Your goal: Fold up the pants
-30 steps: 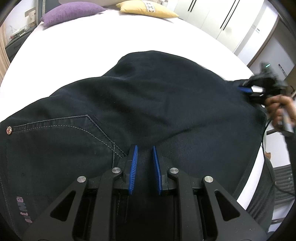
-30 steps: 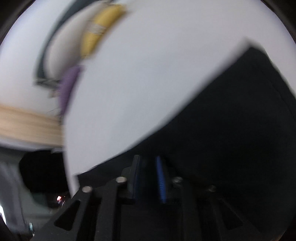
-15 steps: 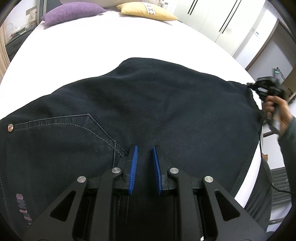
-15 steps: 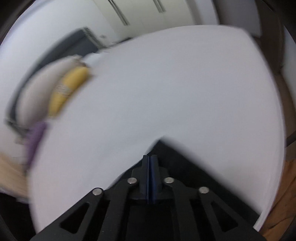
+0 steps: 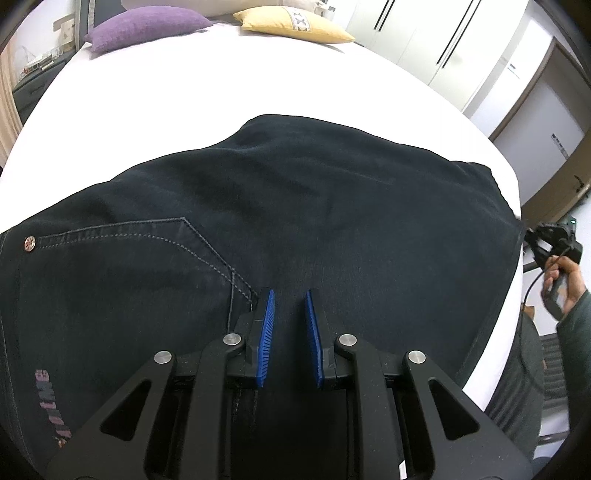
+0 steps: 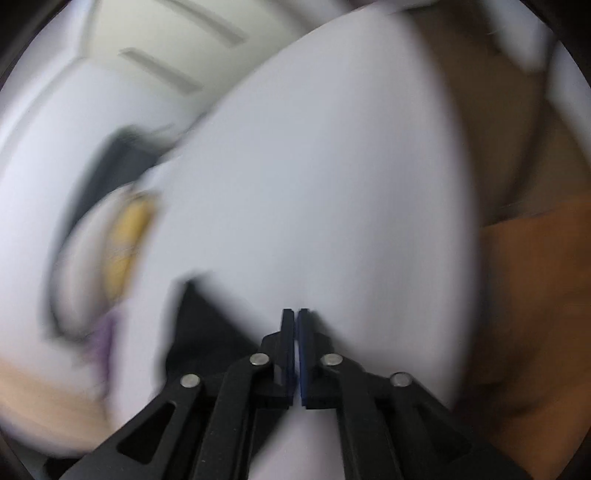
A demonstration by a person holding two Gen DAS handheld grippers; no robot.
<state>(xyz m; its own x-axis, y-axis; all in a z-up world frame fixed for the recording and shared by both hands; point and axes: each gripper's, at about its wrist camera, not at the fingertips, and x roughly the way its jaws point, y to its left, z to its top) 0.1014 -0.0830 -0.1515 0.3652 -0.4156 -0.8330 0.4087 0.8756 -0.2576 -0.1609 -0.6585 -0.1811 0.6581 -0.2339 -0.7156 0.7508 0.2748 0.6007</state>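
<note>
Dark navy pants lie spread flat across the white bed, with a stitched back pocket and a rivet at the left. My left gripper rests low on them beside the pocket seam, its blue pads narrowly apart with dark fabric between them, pinching the cloth. Off the bed's right edge a hand holds my right gripper, clear of the pants' end. In the blurred right wrist view that gripper has its jaws closing, almost together, with nothing between them. A pants corner lies to its left.
A purple pillow and a yellow pillow sit at the head of the bed. White wardrobe doors stand behind on the right. Brown floor runs past the bed's edge.
The right gripper drew the pants' far end out to the right, let it go and swung off past the bed's edge. The cloth now lies flatter. The left gripper stayed put.
</note>
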